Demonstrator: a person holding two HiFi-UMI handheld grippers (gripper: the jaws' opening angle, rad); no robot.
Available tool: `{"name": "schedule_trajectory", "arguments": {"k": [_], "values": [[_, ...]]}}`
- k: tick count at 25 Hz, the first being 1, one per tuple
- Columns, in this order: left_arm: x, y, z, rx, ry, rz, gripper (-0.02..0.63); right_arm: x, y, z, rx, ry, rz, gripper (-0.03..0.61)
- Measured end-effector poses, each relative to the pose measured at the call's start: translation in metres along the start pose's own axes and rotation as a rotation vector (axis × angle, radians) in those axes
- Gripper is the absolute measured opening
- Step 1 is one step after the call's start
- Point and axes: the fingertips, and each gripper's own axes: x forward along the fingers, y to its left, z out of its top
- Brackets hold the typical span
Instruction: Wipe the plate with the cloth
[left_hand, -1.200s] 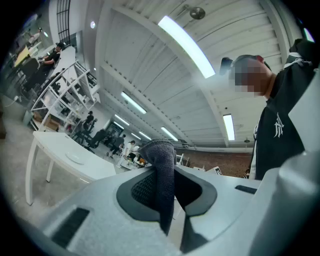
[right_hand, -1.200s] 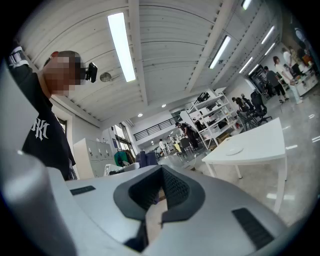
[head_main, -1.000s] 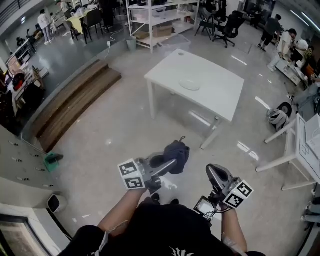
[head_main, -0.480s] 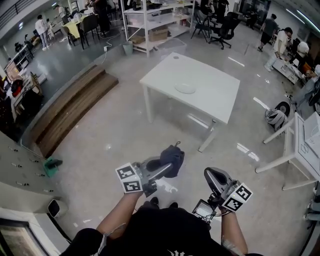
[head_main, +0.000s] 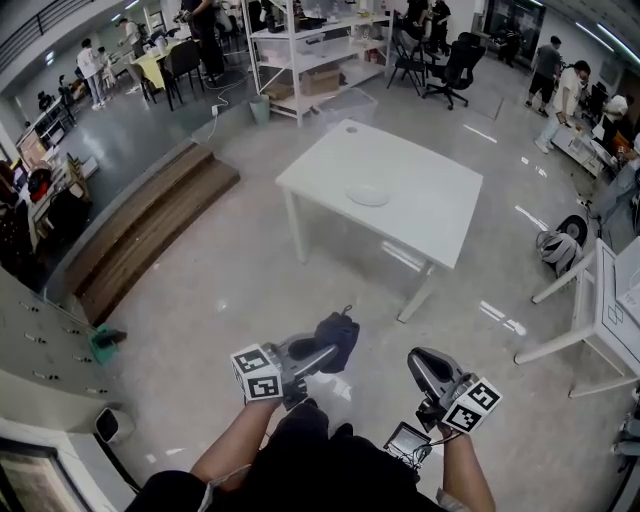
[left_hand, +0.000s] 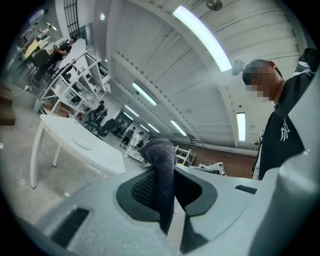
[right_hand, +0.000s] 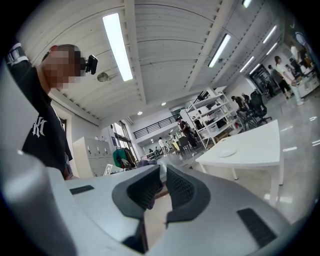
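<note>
A pale round plate (head_main: 368, 196) lies on the white table (head_main: 420, 215), far ahead of both grippers. It also shows small in the left gripper view as the plate (left_hand: 82, 144) and in the right gripper view as the plate (right_hand: 227, 152). My left gripper (head_main: 322, 357) is shut on a dark blue cloth (head_main: 338, 338), which bunches out past its tips. Seen close, the cloth (left_hand: 162, 167) is pinched between the black pads. My right gripper (head_main: 422, 362) is held level beside it. Its jaws are nearly together and just starting to part, with nothing between them.
The table stands on a glossy grey floor (head_main: 230, 270). Wooden steps (head_main: 150, 215) lie to the left and white shelving (head_main: 310, 45) behind. Another white table (head_main: 600, 320) and a backpack (head_main: 558, 245) are at the right. Several people stand far off.
Both grippers have dropped a little lower and closer to my body in the head view. The cloth stays held in the left one. The table and plate have shifted slightly in the picture.
</note>
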Motion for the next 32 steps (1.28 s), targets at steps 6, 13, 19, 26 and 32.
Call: {"name": "schedule_trajectory", "arguments": {"k": [6,13,19,26,32], "values": [[0.026,0.072,0.012,-0.012,0.022,0.025,0.051,0.054,-0.059,0.014,0.019,0.016,0.02,0.035],[0.064,0.191,0.063,-0.039,0.031,0.037,0.051,0.156,-0.152,0.038,0.071,0.08,-0.014,0.11],[0.087,0.287,0.1,-0.09,0.048,0.047,0.051,0.234,-0.227,0.06,0.116,0.113,-0.081,0.11],[0.158,0.374,0.132,-0.124,0.061,0.039,0.051,0.291,-0.329,0.07,0.141,0.197,-0.138,0.11],[0.24,0.461,0.136,-0.153,0.108,0.087,0.051,0.332,-0.446,0.071,0.215,0.253,-0.135,0.115]]}}
